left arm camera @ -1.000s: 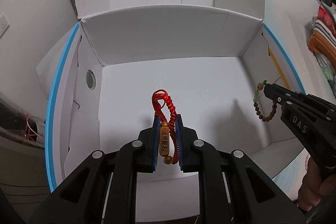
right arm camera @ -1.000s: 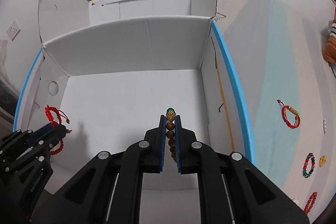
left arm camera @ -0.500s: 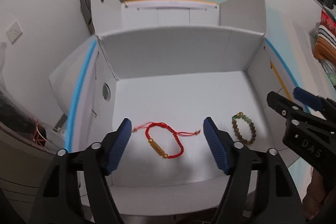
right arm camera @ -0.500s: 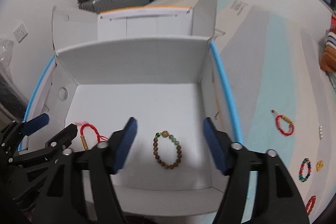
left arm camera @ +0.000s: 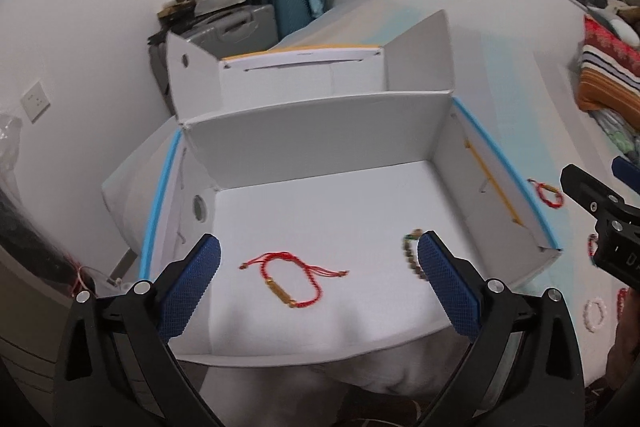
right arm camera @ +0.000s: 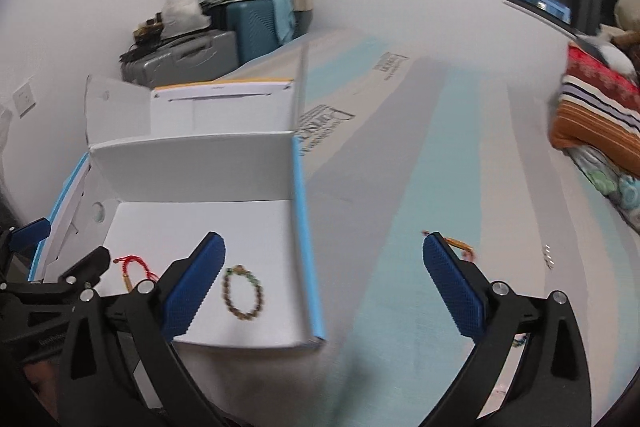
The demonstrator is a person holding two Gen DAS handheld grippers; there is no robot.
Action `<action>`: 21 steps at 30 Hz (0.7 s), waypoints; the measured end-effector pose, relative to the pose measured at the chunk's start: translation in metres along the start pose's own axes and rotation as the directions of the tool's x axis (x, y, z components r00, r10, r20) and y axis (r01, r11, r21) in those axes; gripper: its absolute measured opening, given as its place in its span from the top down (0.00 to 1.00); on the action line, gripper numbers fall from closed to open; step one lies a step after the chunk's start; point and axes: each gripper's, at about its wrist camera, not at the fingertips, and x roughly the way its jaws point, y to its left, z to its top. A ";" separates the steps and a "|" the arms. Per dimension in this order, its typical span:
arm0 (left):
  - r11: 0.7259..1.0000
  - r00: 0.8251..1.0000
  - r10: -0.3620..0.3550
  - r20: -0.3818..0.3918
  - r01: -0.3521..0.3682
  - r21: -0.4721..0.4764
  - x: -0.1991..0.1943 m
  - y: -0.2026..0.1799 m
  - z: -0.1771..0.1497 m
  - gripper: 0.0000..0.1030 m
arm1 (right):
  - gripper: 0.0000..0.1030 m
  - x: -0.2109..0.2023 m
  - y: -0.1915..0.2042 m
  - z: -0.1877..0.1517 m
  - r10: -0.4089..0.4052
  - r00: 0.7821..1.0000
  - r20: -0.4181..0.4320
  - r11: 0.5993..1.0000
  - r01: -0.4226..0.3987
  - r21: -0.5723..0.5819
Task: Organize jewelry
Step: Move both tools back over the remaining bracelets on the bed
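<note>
A white cardboard box (left arm camera: 320,131) lies open on the bed. On its floor rest a red cord bracelet with a gold tube (left arm camera: 294,279) and a brown bead bracelet (left arm camera: 410,255), the latter partly hidden by my left finger. My left gripper (left arm camera: 318,241) hovers above the box's near edge; its jaws are opening, with nothing pressed between the pads. My right gripper (right arm camera: 322,239) is over the box's blue right edge, its jaws also opening and empty. From there the bead bracelet (right arm camera: 243,293) and the red bracelet (right arm camera: 134,269) lie lower left.
Loose bracelets lie on the pale bedspread right of the box: a red one (left arm camera: 546,191), a white bead one (left arm camera: 594,313). Suitcases (left arm camera: 248,23) stand behind the box by the wall. A folded striped blanket (right arm camera: 596,115) lies at far right.
Both grippers went from shut to wide open and let go of their bracelets, which now lie on the box floor. Both pulled back and rose; the right one swung right.
</note>
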 end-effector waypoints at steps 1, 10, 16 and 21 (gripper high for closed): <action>1.000 1.000 -0.005 0.006 0.005 0.005 -0.004 -0.004 0.001 0.06 | 0.07 -0.003 -0.007 -0.002 -0.011 1.000 0.002 1.000 0.011 -0.001; 0.996 0.996 -0.068 0.052 0.065 0.053 -0.026 -0.045 0.001 0.06 | 0.07 -0.032 -0.056 -0.023 -0.096 0.995 0.021 0.995 0.096 0.021; 0.989 0.990 -0.127 0.054 0.123 0.088 -0.030 -0.079 0.000 0.06 | 0.07 -0.052 -0.093 -0.040 -0.144 0.989 0.023 0.988 0.143 0.054; 0.978 0.983 -0.173 0.062 0.164 0.130 -0.035 -0.115 -0.001 0.06 | 0.07 -0.063 -0.128 -0.053 -0.183 0.983 0.014 0.979 0.181 0.098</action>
